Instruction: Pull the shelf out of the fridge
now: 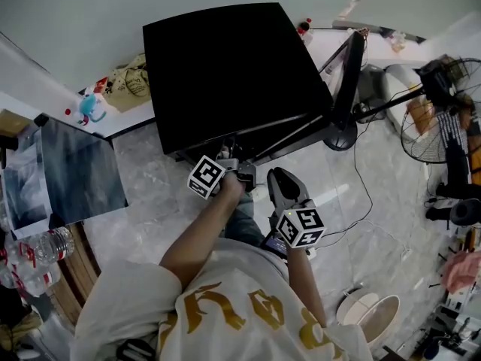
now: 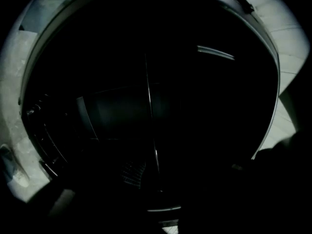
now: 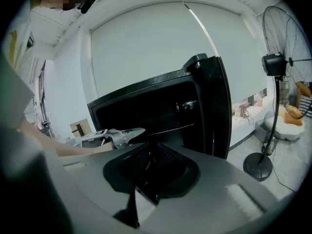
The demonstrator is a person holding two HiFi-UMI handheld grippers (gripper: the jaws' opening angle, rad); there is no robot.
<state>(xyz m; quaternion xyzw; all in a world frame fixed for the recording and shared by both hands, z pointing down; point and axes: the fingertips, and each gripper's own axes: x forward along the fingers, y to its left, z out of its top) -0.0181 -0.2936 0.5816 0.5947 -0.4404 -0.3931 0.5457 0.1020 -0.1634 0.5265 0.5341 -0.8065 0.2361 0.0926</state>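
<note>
Left claw point(image 1: 239, 173) lost in fridge point(image 1: 225, 74) darkness (grip unreadable).

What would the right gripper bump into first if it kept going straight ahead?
Most likely the open black fridge: the right gripper points into its dark inside, around a thin shelf edge. Nothing shows in between, though depth is hard to judge.

On your right a standing fan point(image 1: 434, 77) rises from the pale tiled floor point(image 1: 376, 232), and a thin black cable point(image 1: 366, 194) trails over the tiles near its base. At your left lie plastic water bottles point(image 1: 37, 250). A tan bag point(image 1: 134, 81) sits on the white ledge point(image 1: 131, 119) by the wall.
</note>
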